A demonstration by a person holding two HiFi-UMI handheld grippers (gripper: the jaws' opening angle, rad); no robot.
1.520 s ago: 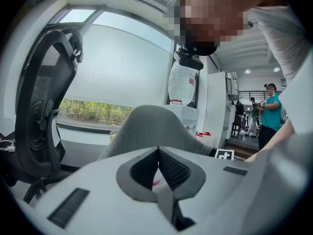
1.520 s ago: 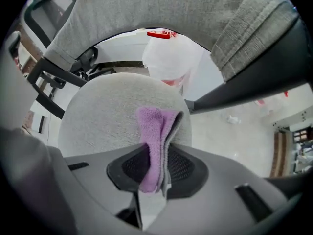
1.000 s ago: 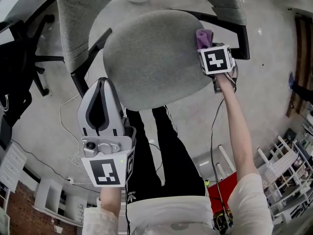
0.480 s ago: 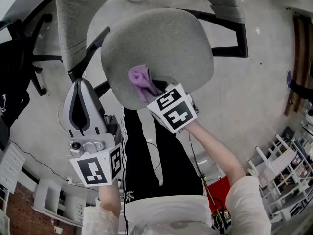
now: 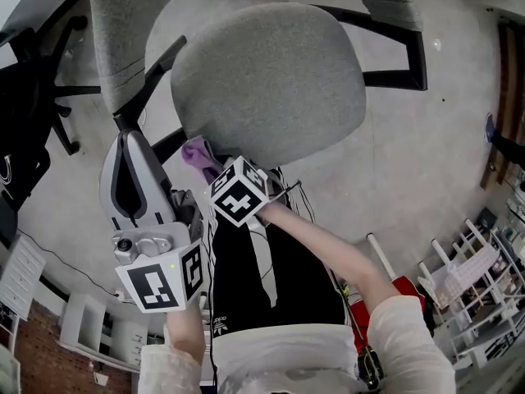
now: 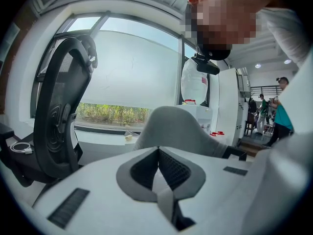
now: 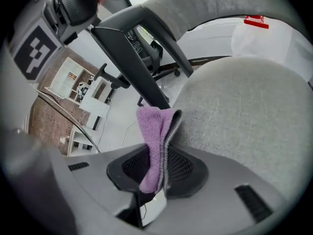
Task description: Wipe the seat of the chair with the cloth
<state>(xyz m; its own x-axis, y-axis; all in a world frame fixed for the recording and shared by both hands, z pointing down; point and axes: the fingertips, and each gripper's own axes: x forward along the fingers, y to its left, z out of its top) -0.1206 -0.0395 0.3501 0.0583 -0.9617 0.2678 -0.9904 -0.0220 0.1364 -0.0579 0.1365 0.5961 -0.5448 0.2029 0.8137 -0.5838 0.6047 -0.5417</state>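
Note:
The grey fabric chair seat (image 5: 271, 89) fills the upper middle of the head view, with its grey backrest (image 5: 123, 31) at the upper left. My right gripper (image 5: 209, 167) is shut on a purple cloth (image 5: 195, 153) at the seat's near left edge. In the right gripper view the folded purple cloth (image 7: 155, 143) stands pinched between the jaws, beside the seat (image 7: 244, 111) and a black armrest (image 7: 132, 58). My left gripper (image 5: 131, 150) hangs left of the seat, jaws shut with nothing in them, and in its own view the left gripper (image 6: 157, 165) points toward the backrest.
A black office chair (image 5: 33, 97) stands at the far left, seen as a mesh chair (image 6: 61, 111) in the left gripper view. White shelving (image 5: 484, 294) is at the lower right. The person's dark trousers (image 5: 262, 261) are below the seat. A cable (image 5: 57, 245) lies on the grey floor.
My right gripper has swept the cloth from the seat's far right side across to its near left edge. The left gripper has drifted slightly left and down.

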